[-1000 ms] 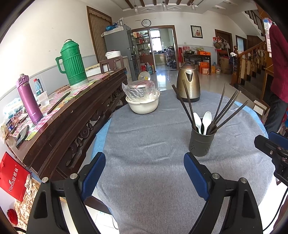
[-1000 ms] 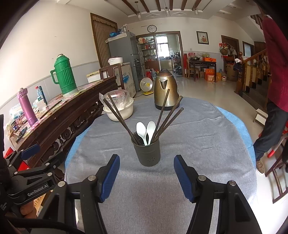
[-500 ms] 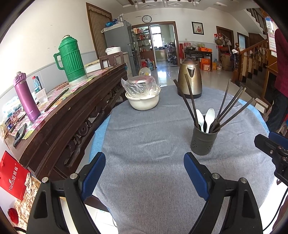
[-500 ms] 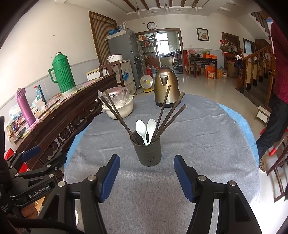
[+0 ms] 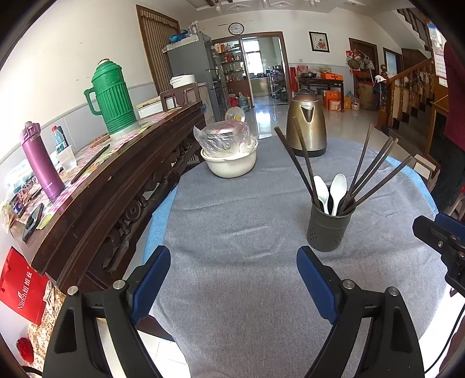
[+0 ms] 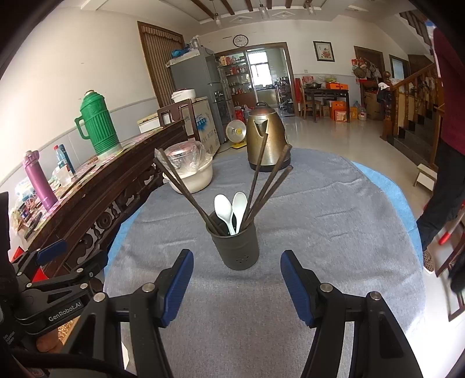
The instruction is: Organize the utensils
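"GenRobot.AI" in white on the black body of the left hand-held gripper (image 6: 43, 256), right wrist view; red bag (image 5: 21, 285) by the sideboard, white print, Chinese characters plus Latin word starting "Nli", rest unclear; wall clock (image 5: 235, 28) numerals too small to read; fridge-side sticker unreadable

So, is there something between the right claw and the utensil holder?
Nothing visible. Only bare grey tablecloth lies between the open right claw and the utensil holder, which stands straight ahead. The bowl and kettle sit beyond it.
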`<state>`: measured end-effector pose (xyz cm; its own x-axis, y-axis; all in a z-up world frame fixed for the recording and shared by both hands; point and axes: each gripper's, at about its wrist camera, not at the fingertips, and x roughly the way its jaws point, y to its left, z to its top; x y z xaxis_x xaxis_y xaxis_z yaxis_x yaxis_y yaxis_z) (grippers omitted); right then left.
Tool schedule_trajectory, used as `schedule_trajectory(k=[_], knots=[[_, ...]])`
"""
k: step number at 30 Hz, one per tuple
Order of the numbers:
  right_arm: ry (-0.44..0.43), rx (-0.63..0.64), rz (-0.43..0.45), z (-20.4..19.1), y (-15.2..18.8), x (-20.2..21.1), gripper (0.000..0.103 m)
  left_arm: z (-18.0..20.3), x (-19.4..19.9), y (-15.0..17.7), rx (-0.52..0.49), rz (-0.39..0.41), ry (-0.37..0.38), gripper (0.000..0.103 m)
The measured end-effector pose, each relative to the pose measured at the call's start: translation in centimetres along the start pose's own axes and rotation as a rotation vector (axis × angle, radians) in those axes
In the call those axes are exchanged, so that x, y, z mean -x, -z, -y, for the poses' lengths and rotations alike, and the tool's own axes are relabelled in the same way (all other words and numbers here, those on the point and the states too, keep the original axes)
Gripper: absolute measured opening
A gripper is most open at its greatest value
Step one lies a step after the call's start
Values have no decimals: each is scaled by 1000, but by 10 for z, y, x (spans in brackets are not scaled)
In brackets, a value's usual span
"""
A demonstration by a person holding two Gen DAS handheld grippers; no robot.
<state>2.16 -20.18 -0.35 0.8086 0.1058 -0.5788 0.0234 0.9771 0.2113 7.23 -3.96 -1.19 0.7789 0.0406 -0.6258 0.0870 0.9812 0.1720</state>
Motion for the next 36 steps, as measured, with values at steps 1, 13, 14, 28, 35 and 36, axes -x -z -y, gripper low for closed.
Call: schedule_trajectory(k=[1, 13, 14, 28, 35, 36], knots=[[-2, -3, 1, 2, 0, 0, 66, 2, 0, -1, -3, 1, -1, 89], [-18, -31, 18, 17, -1, 0, 66, 13, 5, -9, -21, 18, -23, 89], [-19, -33, 18, 17, -1, 0, 66, 14, 6, -10, -23, 19, -24, 89], [-18, -37, 32, 23, -3, 3, 66, 20, 6, -14, -24, 24, -27, 89], [-14, -16, 45, 16, -6, 6, 66, 15, 6, -13, -12, 23, -22, 89], [-12, -10, 46, 14, -6, 6, 66, 14, 6, -13, -10, 23, -20, 89]])
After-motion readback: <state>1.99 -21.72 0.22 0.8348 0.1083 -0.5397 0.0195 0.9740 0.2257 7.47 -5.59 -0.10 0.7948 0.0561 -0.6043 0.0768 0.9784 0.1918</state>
